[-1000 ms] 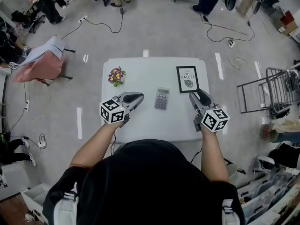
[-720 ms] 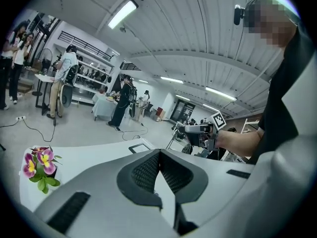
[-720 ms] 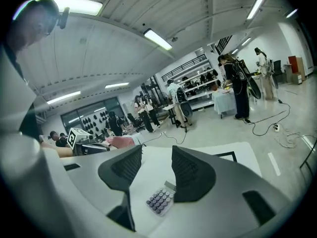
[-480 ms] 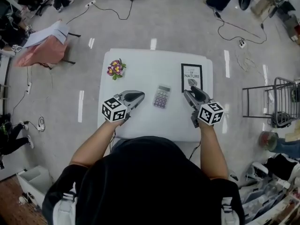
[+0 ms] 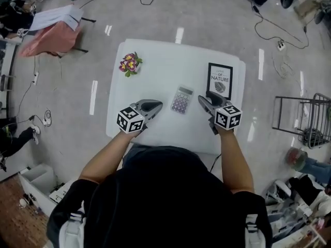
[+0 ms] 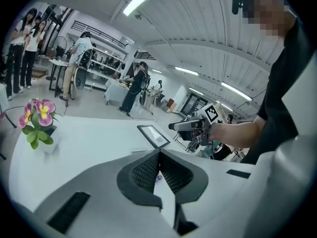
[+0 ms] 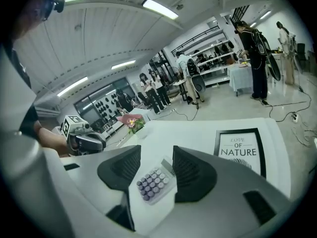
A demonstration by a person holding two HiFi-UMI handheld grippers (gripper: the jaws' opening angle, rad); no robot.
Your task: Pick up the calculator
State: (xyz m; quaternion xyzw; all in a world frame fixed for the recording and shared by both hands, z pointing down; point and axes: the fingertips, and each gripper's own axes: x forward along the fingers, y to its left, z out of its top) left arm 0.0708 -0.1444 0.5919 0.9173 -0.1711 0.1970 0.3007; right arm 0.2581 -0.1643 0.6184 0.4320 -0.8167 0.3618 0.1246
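Observation:
A small calculator (image 5: 182, 98) with purple keys lies flat near the middle of the white table (image 5: 155, 61). My right gripper (image 5: 203, 101) hangs just to its right, tips pointing at it. In the right gripper view the calculator (image 7: 153, 183) shows in the gap of the right gripper (image 7: 156, 156); its jaws are opening and the pads stay clear of it. My left gripper (image 5: 156, 106) is to the calculator's left, a short gap away. In the left gripper view its pads meet at the tips of the left gripper (image 6: 159, 151), with nothing held.
A framed "Love of Nature" print (image 5: 220, 80) lies at the table's right, just beyond my right gripper. A small pot of pink and yellow flowers (image 5: 129, 63) stands at the far left corner. Cables, chairs and several people are on the floor around the table.
Both grippers have come down toward the table. The right one has also moved left, closer to the calculator. The calculator has not moved.

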